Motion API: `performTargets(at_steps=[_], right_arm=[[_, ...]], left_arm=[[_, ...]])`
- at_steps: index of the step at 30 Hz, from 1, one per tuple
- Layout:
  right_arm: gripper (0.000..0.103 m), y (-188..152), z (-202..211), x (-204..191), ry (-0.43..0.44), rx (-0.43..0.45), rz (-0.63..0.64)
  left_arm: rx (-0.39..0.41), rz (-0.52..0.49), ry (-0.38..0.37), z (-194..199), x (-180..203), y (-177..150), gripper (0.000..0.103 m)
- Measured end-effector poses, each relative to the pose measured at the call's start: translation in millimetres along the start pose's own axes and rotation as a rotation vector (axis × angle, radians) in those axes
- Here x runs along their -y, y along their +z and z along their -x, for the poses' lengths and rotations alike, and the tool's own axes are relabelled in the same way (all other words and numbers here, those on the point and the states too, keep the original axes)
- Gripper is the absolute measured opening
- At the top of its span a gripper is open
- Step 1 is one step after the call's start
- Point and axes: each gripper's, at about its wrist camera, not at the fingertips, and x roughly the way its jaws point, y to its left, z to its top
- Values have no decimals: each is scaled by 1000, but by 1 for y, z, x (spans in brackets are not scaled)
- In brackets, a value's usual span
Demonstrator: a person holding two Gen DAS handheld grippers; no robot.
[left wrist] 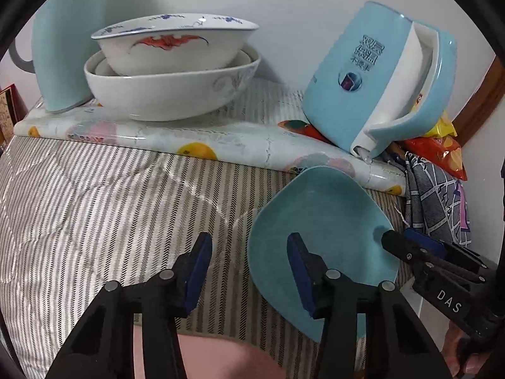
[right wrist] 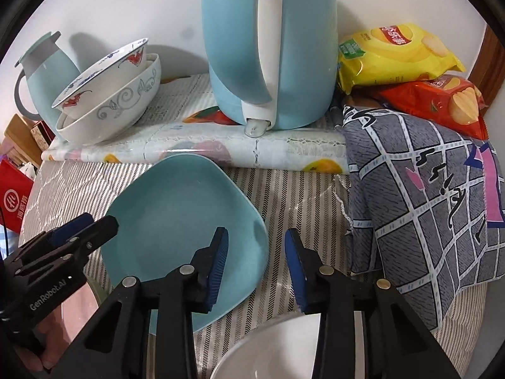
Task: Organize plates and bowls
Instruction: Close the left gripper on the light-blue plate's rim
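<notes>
A teal plate (left wrist: pixel 318 233) lies on the striped cloth; it also shows in the right wrist view (right wrist: pixel 183 221). My left gripper (left wrist: pixel 249 252) is open, its right finger over the plate's left part. My right gripper (right wrist: pixel 256 246) is open, its left finger over the plate's right edge; it appears at the right in the left wrist view (left wrist: pixel 407 243). Stacked white bowls (left wrist: pixel 170 72) stand on a raised board at the back, the top one with red and blue patterns (right wrist: pixel 104 72). A white bowl rim (right wrist: pixel 268 353) shows at the bottom of the right wrist view.
A light blue kettle (right wrist: pixel 268 47) stands on the flower-print board (left wrist: pixel 195 135). A teal thermos jug (right wrist: pixel 47 72) is at the far left. Crisp bags (right wrist: pixel 397 53) and a grey patterned cloth (right wrist: pixel 426 208) lie to the right. A red box (right wrist: pixel 15 202) is at the left edge.
</notes>
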Motion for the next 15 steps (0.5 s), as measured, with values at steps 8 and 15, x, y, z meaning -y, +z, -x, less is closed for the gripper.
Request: performTargets(at_steps=[8,15], right_arm=[[23,1,-18,-3,-8,-44,13],[10,4,-21,-6,-31,-33,19]], left_arm=[[-28,0,-7,-14,0,0,34],[-38,-22,7,-23,6,-1,13]])
